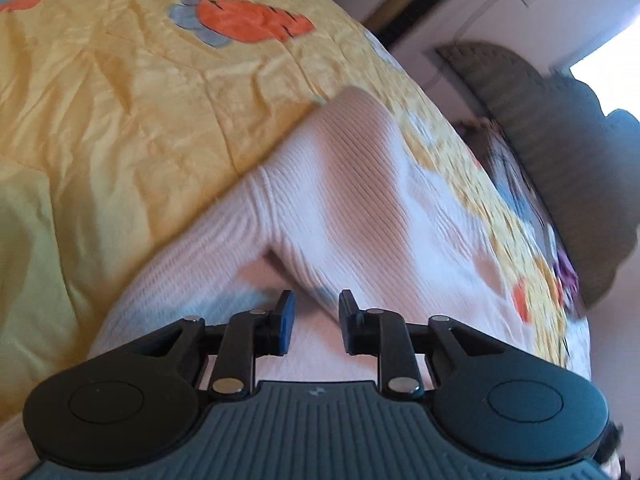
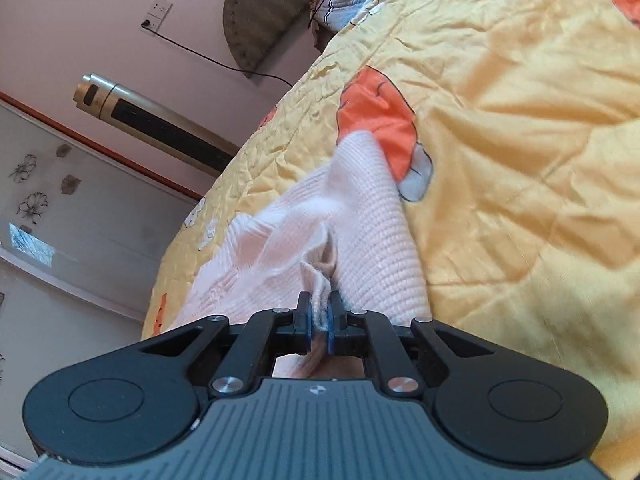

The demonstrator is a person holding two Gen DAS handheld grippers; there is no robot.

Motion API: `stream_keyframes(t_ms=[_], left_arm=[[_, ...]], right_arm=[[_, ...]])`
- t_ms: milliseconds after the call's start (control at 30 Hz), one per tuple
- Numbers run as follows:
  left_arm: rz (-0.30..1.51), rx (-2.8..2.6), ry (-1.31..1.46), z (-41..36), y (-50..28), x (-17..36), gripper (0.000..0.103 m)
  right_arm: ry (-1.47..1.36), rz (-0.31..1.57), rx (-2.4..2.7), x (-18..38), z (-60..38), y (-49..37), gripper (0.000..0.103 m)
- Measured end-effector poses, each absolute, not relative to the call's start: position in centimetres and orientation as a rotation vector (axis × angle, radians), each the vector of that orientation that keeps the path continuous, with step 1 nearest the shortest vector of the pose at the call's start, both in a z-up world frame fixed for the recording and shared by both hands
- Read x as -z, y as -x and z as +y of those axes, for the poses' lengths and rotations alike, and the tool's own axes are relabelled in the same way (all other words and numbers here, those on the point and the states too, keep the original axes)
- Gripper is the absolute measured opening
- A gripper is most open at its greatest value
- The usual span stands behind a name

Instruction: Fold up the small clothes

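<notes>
A pale pink ribbed knit garment (image 1: 360, 200) lies rumpled on a yellow quilt (image 1: 120, 120). In the left wrist view a raised fold of it runs down towards my left gripper (image 1: 317, 312). Its jaws stand a little apart, with the blue pads (image 1: 286, 320) bare and knit showing in the gap behind them. In the right wrist view the same garment (image 2: 368, 232) stretches away from my right gripper (image 2: 320, 320), which is shut on a bunched hem edge pinched between its blue pads and pulled up into a ridge.
The quilt (image 2: 520, 120) has orange and blue cartoon patches and covers the bed. A grey headboard (image 1: 560, 160) and pillows are at the far end. A tower fan (image 2: 160, 120), a wall socket (image 2: 158, 12) with a cable and a wardrobe door (image 2: 80, 220) stand beside the bed.
</notes>
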State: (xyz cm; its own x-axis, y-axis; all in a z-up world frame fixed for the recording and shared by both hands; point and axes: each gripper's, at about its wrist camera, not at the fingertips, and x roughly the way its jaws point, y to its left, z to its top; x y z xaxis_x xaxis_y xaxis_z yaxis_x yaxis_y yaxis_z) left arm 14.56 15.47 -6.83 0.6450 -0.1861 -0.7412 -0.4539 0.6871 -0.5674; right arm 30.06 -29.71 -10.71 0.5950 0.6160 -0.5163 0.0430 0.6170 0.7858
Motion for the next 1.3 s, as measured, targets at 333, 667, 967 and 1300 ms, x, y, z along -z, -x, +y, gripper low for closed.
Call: stream_keyframes(t_ms=[333, 667, 967, 1300], left_arm=[[0.695, -0.246, 0.212, 18.0, -24.1, 3.2, 0.097], [0.876, -0.105, 0.267, 18.6, -30.6, 7.9, 0.019], [0.830, -0.164, 0.320, 20.3, -30.2, 8.4, 0.013], [0.777, -0.165, 0.323, 20.7, -28.8, 6.2, 0.034]], right_arm=[[-0.915, 0.916, -0.469, 11.0, -30.3, -31.0, 0.022], [-0.744, 0.963, -0.485, 10.9, -27.7, -33.0, 0.011], [-0.752, 0.912, -0.432, 10.4, -29.7, -33.6, 0.008], [-0.793, 0.879, -0.445, 10.3, -30.2, -32.4, 0.033]])
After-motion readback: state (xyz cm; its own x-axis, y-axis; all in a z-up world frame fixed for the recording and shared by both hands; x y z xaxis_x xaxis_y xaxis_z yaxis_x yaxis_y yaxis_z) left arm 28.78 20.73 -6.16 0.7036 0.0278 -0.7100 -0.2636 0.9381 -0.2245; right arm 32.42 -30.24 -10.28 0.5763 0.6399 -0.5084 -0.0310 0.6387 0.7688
